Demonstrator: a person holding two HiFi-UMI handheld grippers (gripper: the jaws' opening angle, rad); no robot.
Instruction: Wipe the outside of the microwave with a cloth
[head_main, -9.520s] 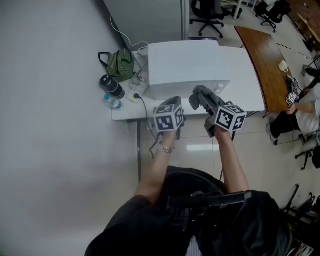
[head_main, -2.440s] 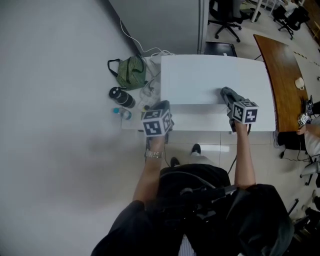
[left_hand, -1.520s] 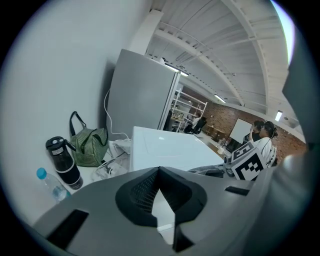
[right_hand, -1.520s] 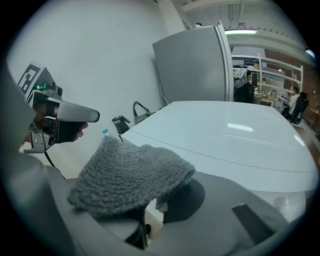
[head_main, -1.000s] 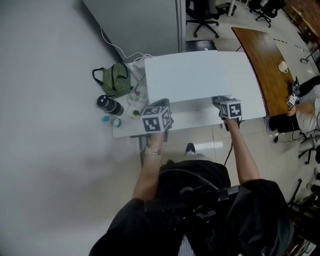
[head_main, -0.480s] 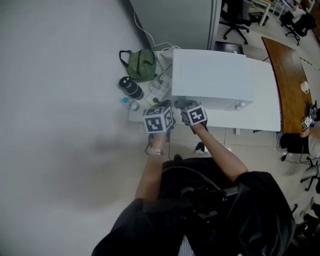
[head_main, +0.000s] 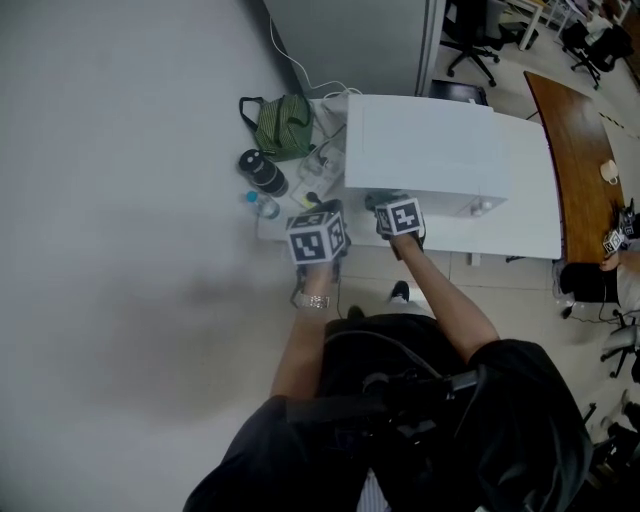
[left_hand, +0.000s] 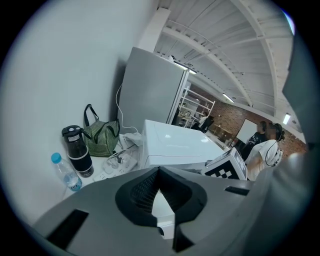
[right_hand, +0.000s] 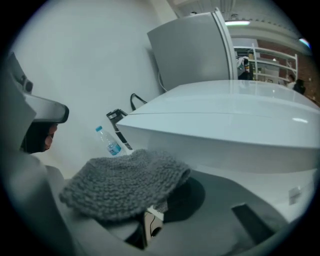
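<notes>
Grey knitted cloth (right_hand: 125, 182), pinched in right claw (right_hand: 149, 215), points at microwave (right_hand: 225, 125) front; left claw (left_hand: 159, 172) closed, empty.

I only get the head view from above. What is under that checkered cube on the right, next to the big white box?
Observer: That is the right gripper, and it is shut on a grey knitted cloth.
Visitor: Is the cloth on top of the box?
Observer: No. The box is a white microwave. The cloth sits in front of it, below its top edge.
Visitor: Does the other cube hold anything?
Observer: No. The left gripper has its jaws closed tip to tip, with nothing between them.
</notes>
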